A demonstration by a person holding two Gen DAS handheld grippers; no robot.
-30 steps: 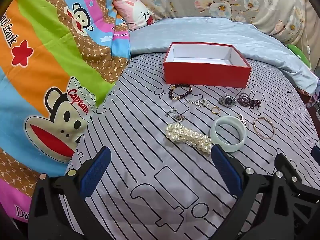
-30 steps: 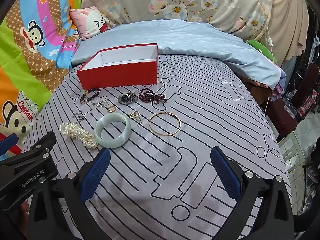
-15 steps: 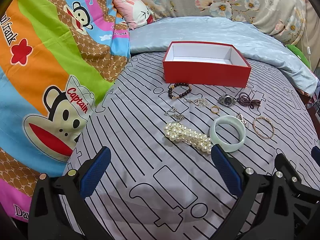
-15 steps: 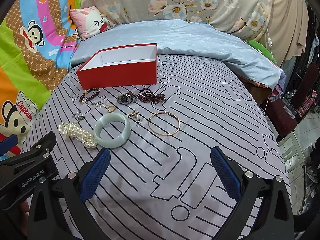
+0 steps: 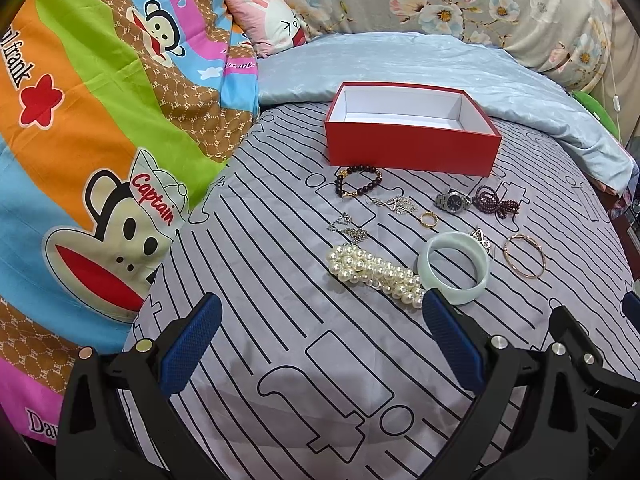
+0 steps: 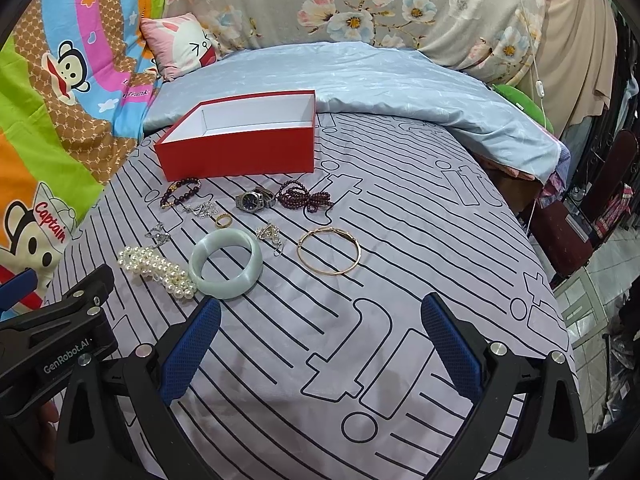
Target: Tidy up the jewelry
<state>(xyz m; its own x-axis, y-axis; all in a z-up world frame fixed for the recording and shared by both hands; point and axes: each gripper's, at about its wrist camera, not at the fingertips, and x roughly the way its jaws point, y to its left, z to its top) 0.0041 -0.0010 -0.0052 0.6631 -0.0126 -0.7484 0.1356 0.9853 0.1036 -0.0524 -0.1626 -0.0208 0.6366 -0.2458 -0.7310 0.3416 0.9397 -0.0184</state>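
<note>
An empty red box [image 5: 412,148] [image 6: 240,150] stands on the grey striped bed sheet. In front of it lie a dark bead bracelet [image 5: 357,180], a wristwatch [image 5: 452,201], a maroon bead strand [image 5: 496,202], a gold ring [image 5: 428,220], silver chains [image 5: 348,229], a pearl bracelet [image 5: 374,270] [image 6: 156,270], a pale green jade bangle [image 5: 454,267] [image 6: 226,263] and a thin gold bangle [image 6: 329,256]. My left gripper [image 5: 320,344] is open and empty, just short of the pearls. My right gripper [image 6: 320,344] is open and empty, short of the bangles.
A colourful monkey-print quilt [image 5: 80,140] is heaped on the left. A light blue blanket [image 6: 360,80] and floral pillows lie behind the box. The bed drops off at the right edge [image 6: 560,280], with furniture beyond.
Both grippers have crept slightly forward toward the jewelry. Nothing on the bed has moved.
</note>
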